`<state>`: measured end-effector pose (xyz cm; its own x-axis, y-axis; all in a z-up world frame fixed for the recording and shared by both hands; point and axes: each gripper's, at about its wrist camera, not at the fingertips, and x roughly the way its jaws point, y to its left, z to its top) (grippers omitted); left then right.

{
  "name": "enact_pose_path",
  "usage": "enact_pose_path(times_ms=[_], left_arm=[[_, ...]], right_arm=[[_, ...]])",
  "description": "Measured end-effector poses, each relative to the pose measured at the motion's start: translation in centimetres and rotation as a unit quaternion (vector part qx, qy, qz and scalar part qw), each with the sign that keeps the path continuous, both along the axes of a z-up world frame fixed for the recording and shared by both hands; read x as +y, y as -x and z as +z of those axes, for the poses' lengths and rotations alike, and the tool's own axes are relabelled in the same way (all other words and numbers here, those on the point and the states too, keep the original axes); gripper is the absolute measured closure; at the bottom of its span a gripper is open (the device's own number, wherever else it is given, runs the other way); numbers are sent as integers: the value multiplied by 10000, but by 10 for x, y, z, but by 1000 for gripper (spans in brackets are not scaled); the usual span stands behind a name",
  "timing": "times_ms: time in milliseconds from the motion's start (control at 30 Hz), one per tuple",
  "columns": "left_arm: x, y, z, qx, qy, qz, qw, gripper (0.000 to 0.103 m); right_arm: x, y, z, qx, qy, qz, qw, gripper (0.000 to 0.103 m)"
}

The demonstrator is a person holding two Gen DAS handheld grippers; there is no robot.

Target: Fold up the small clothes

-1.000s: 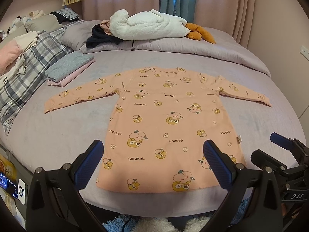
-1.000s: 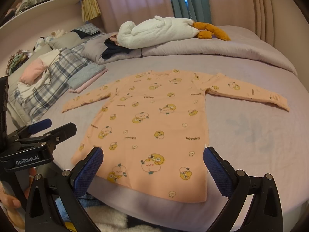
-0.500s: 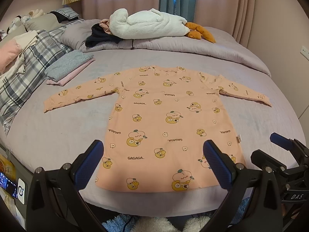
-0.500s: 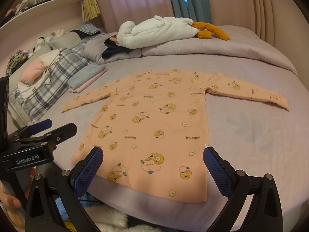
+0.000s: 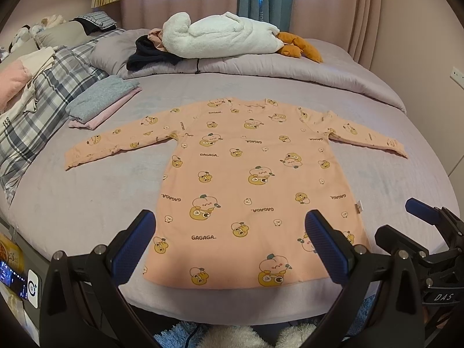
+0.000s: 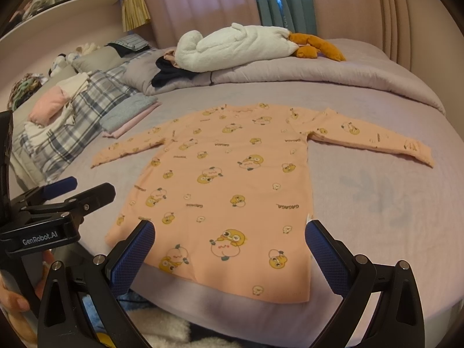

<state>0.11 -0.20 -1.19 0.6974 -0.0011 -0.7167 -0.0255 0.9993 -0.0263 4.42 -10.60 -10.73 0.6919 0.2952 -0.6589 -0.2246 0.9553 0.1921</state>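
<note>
A peach long-sleeved child's top (image 5: 255,179) (image 6: 232,179) printed with cartoon animals lies flat on the lilac bed, both sleeves spread out sideways and its hem toward me. My left gripper (image 5: 229,232) hovers open above the hem with nothing between its blue pads. The right gripper (image 6: 229,246) is open too, over the hem's right half, and holds nothing. Each gripper shows at the edge of the other's view, the right one (image 5: 420,226) and the left one (image 6: 63,194).
A folded grey and pink pile (image 5: 101,101) lies left of the top. Plaid bedding (image 5: 37,107) with clothes covers the far left. A white plush toy (image 5: 220,36), dark clothes and a rolled duvet (image 5: 290,71) sit behind. A fluffy rug (image 5: 226,333) lies below the bed edge (image 5: 232,301).
Both grippers have drifted back a little from the bed; the top looks slightly farther away. The top itself has not moved and both grippers stay open.
</note>
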Motion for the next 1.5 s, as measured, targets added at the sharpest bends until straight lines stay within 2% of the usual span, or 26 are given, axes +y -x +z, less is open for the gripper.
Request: enact_pose_path(times_ms=[1233,1400,1500], left_arm=[[-4,-3,-6,85,-14,-46,10000,0],[-4,-6,-10,139,87,-72,9998,0],[-1,-10,-15,239,307,-112,9992,0]], right_arm=[[-7,-1,4,8,-52,-48,10000,1],[-10,0,3,12,-67,-61,10000,1],[-15,-1,-1,29,-84,-92,9999,1]])
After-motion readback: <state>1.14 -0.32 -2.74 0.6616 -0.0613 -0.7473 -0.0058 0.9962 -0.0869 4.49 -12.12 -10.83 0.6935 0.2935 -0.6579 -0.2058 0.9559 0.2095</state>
